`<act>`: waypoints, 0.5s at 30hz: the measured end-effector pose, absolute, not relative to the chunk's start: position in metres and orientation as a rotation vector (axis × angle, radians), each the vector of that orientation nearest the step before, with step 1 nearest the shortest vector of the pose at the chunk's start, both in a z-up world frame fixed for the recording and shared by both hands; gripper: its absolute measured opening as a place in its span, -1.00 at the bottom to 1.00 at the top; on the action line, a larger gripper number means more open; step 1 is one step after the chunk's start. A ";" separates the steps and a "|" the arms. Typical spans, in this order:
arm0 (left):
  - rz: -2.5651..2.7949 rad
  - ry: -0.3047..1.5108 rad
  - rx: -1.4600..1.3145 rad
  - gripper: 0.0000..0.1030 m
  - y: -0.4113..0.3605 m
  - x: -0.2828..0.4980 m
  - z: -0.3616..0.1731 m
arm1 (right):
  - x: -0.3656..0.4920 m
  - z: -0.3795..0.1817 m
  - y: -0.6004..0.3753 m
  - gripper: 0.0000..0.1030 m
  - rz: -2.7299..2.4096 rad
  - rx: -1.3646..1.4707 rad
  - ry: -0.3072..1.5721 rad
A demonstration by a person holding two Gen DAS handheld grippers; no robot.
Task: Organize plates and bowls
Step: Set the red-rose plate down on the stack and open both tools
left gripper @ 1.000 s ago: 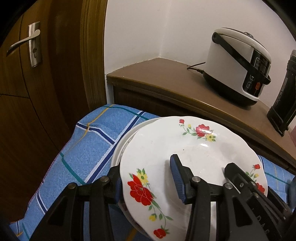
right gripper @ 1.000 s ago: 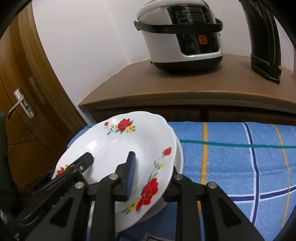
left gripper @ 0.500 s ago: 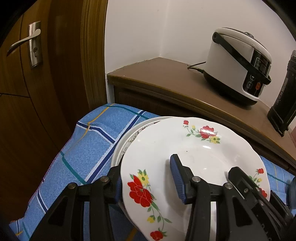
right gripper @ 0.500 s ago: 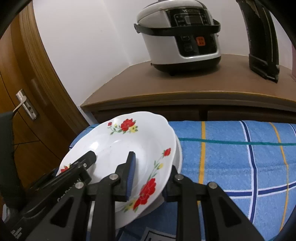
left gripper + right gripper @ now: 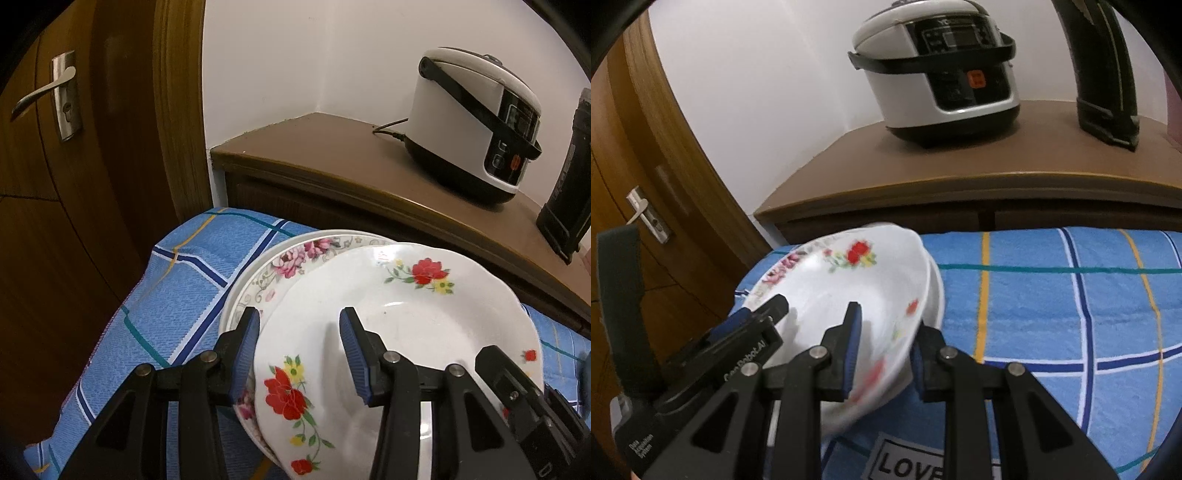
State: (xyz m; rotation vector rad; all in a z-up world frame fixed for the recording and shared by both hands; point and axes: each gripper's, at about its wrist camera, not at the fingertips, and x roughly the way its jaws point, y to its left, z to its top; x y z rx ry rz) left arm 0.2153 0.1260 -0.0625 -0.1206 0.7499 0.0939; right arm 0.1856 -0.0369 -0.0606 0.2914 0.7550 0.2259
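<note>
Shift: red-flower plate (image 5: pixel 402 332) has slid toward the right and tipped up since a second ago, baring the pink-rose plate (image 5: pixel 291 258) under it, which was all but covered before.
Door side: wooden door with its lever handle (image 5: pixel 44 94) stands at far left, well clear of the action.
Cloth: blue checked tablecloth (image 5: pixel 177 291) carries the stack, bare over its left half.
Stack: pink-rose plate lies on top of a plain white rim, flat on the cloth, peeking out to the left of the lifted plate.
Left gripper (image 5: pixel 301 354): fingers stand apart, one pad outside the red-flower plate's left rim, the other over its well; whether either pad presses I cannot tell, so no clamp called here.
Lifted plate: red-flower plate in the right wrist view (image 5: pixel 857 295) is tilted, right edge high, blurred with motion.
Right gripper (image 5: pixel 884 354): clamped on the plate's near rim, one pad inside the well, one under the outer edge.
Sideboard: rice cooker (image 5: pixel 938 66) and a dark upright object (image 5: pixel 1104 74) sit behind, apart from the plates.
Step in hand, my call: pulling the top plate off the stack.
Doing it well: keep the rim pinch firm and deep, lift before swinging so the edge does not drag the rose plate, and let the left gripper steady without shoving.
</note>
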 end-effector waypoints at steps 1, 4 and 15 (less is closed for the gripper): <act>0.097 0.750 -0.117 -0.06 0.125 0.216 -0.062 | 0.185 -0.060 -0.039 -0.50 0.223 0.297 0.752; 0.096 0.747 -0.121 -0.06 0.125 0.215 -0.061 | 0.185 -0.061 -0.038 -0.50 0.217 0.285 0.751; 0.147 0.655 -0.082 -0.06 0.134 0.201 -0.034 | 0.198 -0.074 -0.025 -0.49 0.200 0.219 0.788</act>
